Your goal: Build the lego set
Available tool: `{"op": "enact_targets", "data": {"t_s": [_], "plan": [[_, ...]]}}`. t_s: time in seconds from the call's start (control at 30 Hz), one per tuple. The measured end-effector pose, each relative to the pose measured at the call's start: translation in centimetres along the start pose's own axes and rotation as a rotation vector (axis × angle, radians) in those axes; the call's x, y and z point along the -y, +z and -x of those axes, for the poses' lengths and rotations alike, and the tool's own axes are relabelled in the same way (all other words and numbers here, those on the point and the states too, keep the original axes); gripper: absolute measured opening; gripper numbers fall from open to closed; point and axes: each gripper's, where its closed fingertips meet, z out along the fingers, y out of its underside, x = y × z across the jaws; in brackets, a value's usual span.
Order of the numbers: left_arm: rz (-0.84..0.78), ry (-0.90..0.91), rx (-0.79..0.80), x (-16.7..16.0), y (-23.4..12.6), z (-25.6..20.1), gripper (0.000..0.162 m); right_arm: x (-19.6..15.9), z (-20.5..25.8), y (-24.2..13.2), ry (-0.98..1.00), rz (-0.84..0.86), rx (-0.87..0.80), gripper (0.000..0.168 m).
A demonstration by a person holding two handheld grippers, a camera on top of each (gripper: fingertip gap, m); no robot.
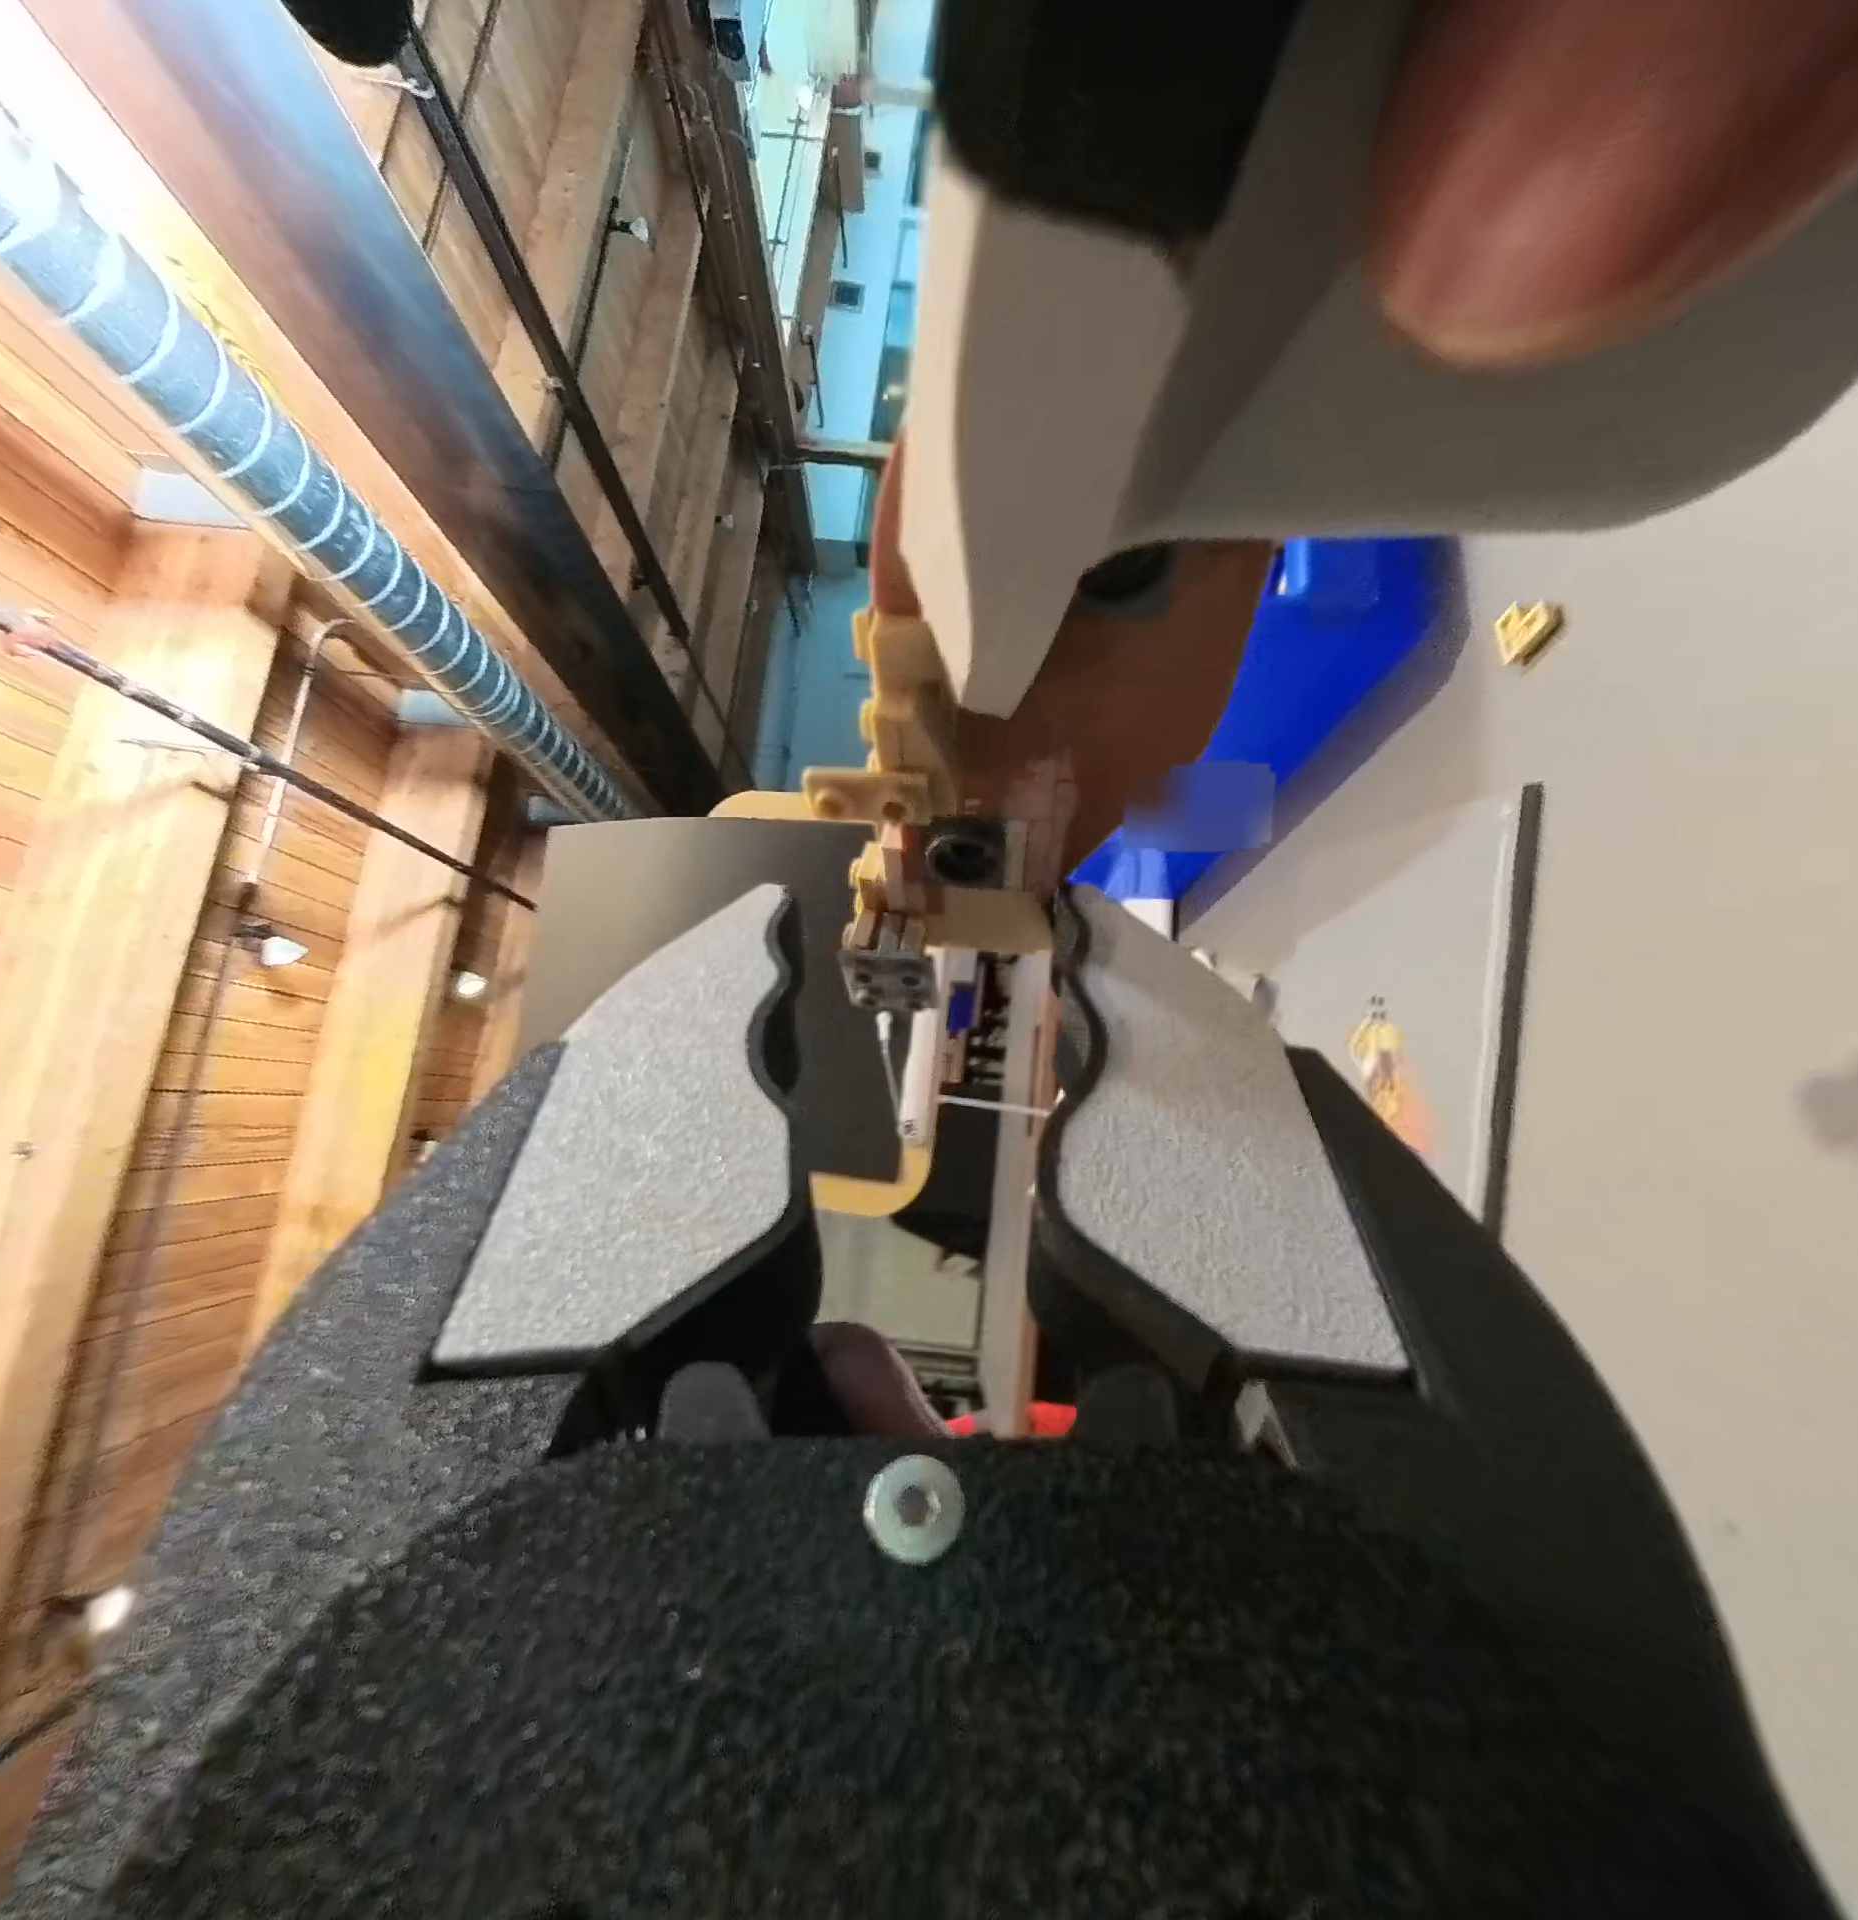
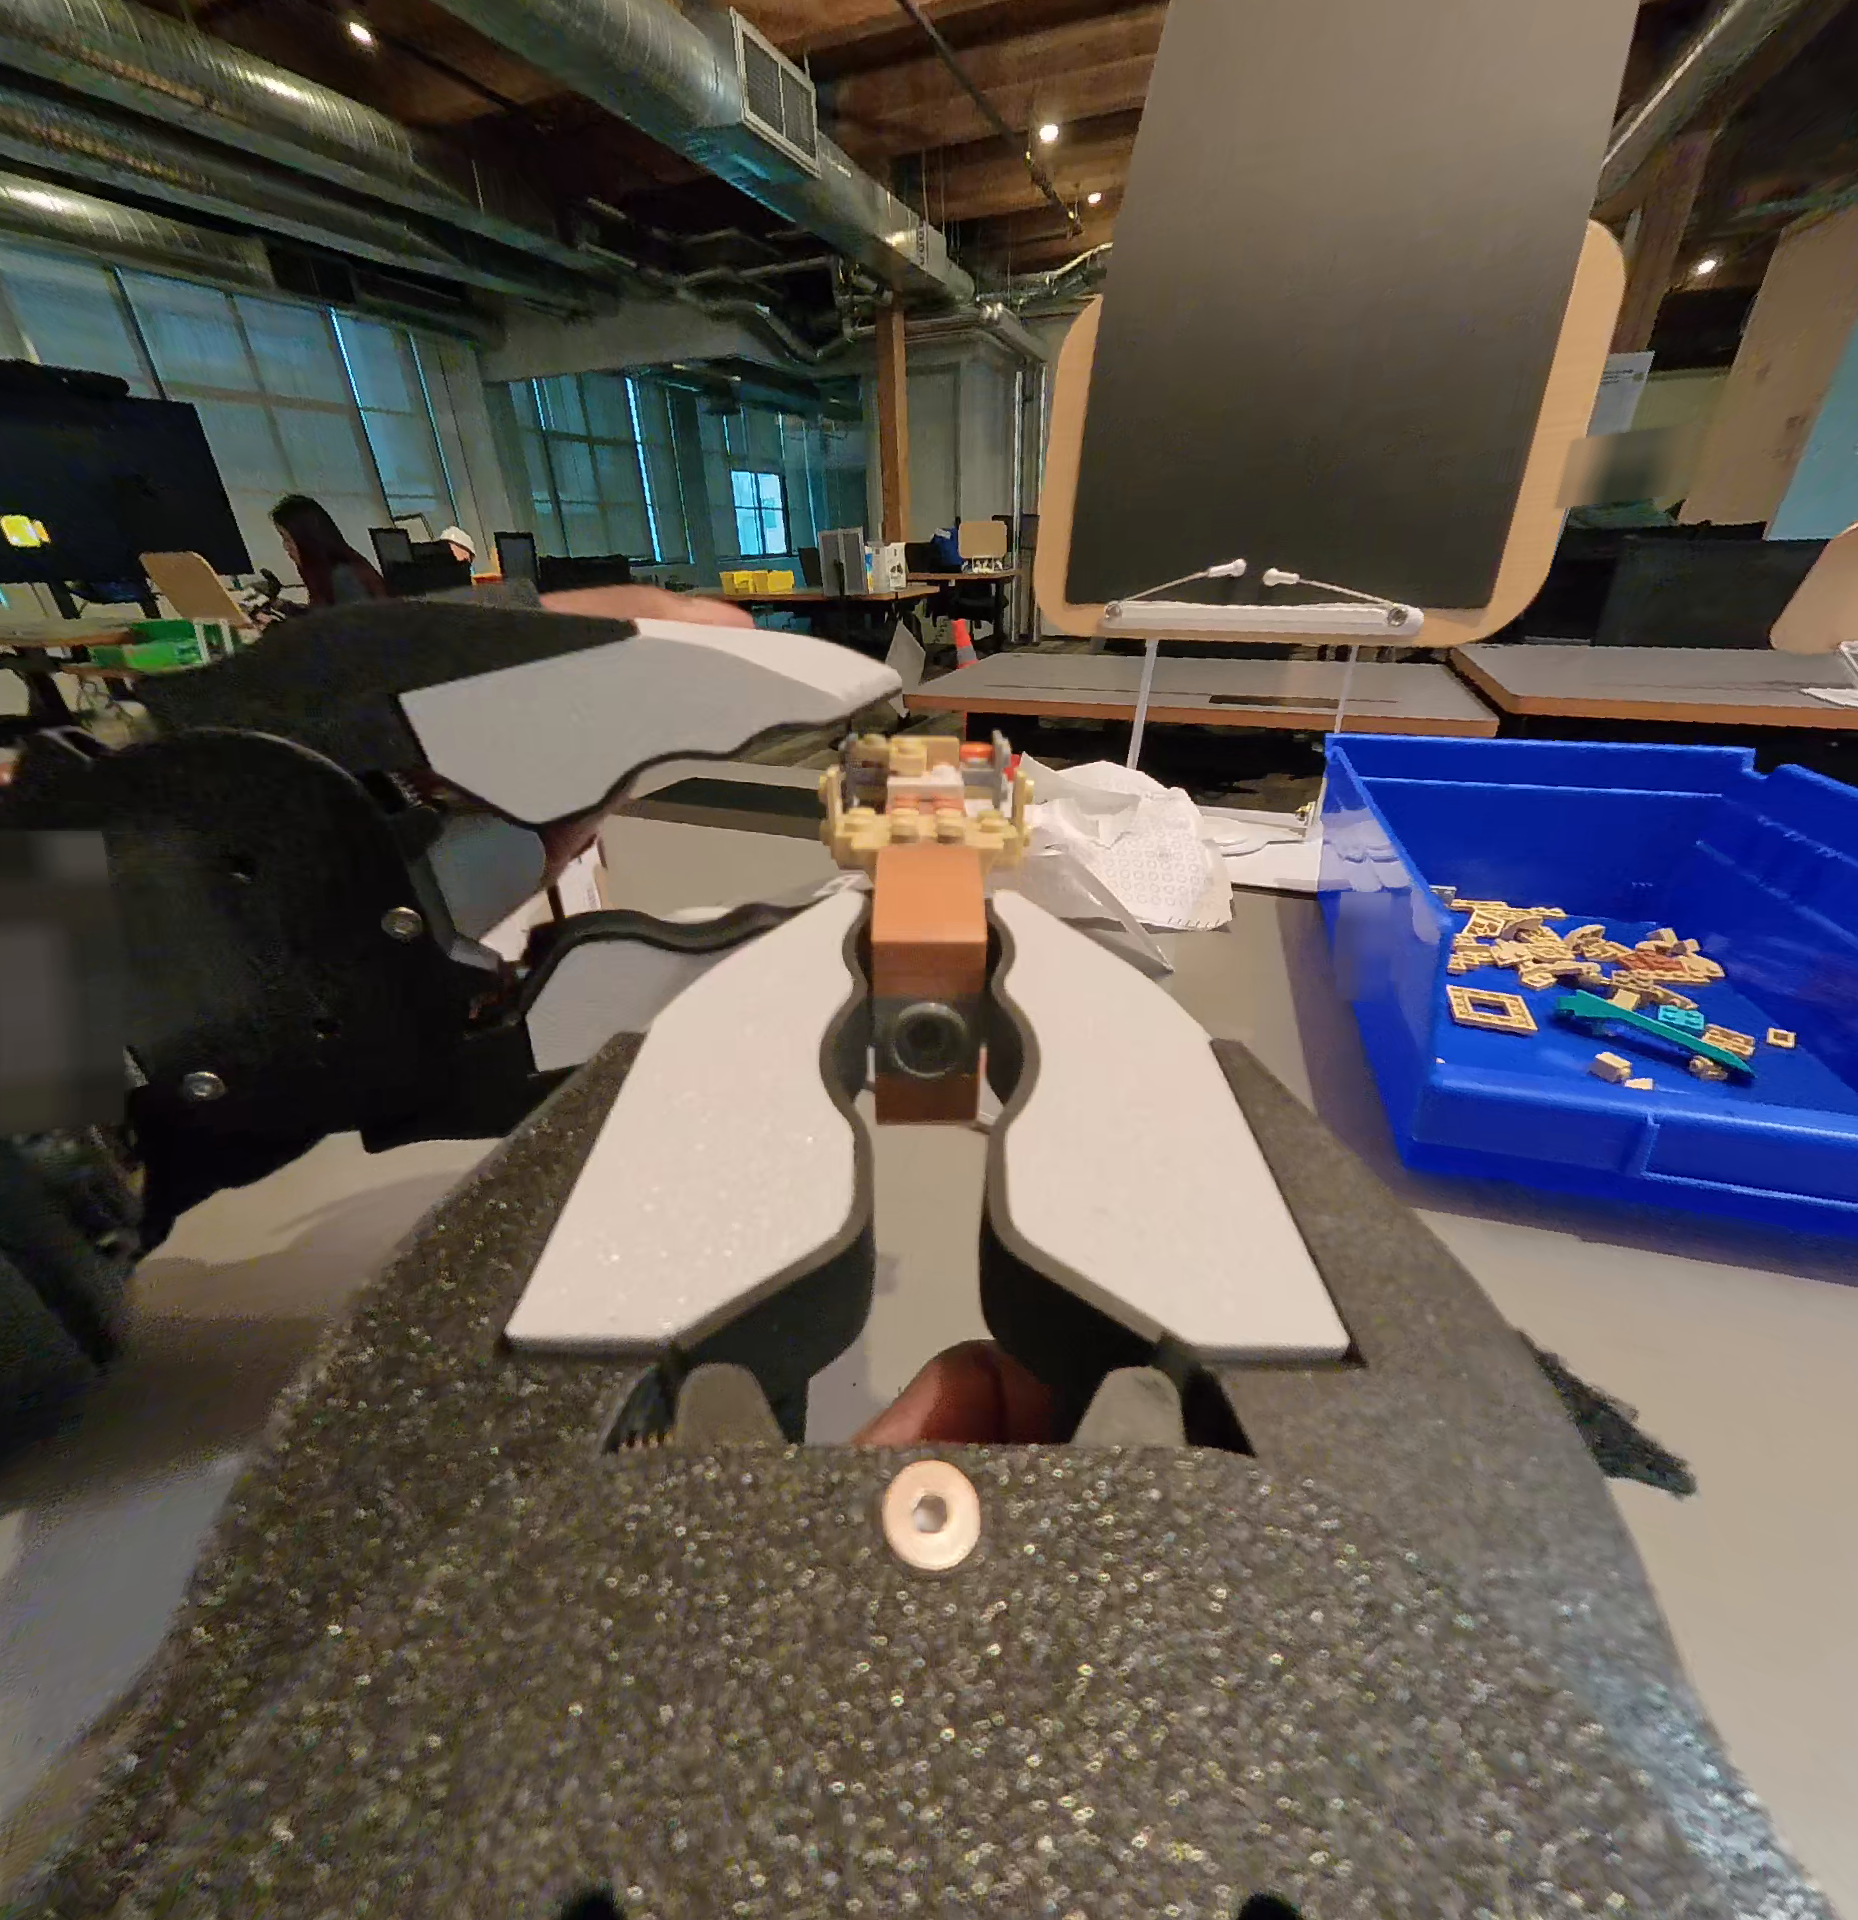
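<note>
A small lego build (image 2: 930, 935) has a brown block body with a black round hole and tan plates (image 2: 920, 821) at its far end. My right gripper (image 2: 930, 925) is shut on the brown body and holds it above the table. My left gripper (image 2: 852, 800) comes in from the left, turned on its side, open, with its fingers above and below the tan end. In the left wrist view the left gripper (image 1: 925, 914) is open around the build's tan and grey end (image 1: 889, 977). The right gripper's finger (image 1: 1008, 468) and a thumb (image 1: 1631, 208) fill the top.
A blue bin (image 2: 1527, 1132) at the right holds several loose tan pieces (image 2: 1590, 966) and a teal part (image 2: 1652, 1023). A crumpled white bag (image 2: 1133, 842) lies behind the build. A black board on a stand (image 2: 1320, 312) stands at the back. One tan piece (image 1: 1527, 629) lies on the grey table. Some 5 cm of space lies between my two pairs of fingers.
</note>
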Motion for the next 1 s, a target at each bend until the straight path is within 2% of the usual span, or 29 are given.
{"op": "enact_targets", "data": {"t_s": [0.47, 1.0], "plan": [[0.031, 0.112, 0.013, -0.4, -0.7, -0.1, 0.04, 0.3, 0.8, -0.2, 0.034, -0.016, 0.047, 0.017], [0.001, 0.138, 0.02, -0.4, -1.1, 0.2, 0.038, 1.0, 1.6, -0.4, 0.019, -0.058, 0.065, 0.017]]}}
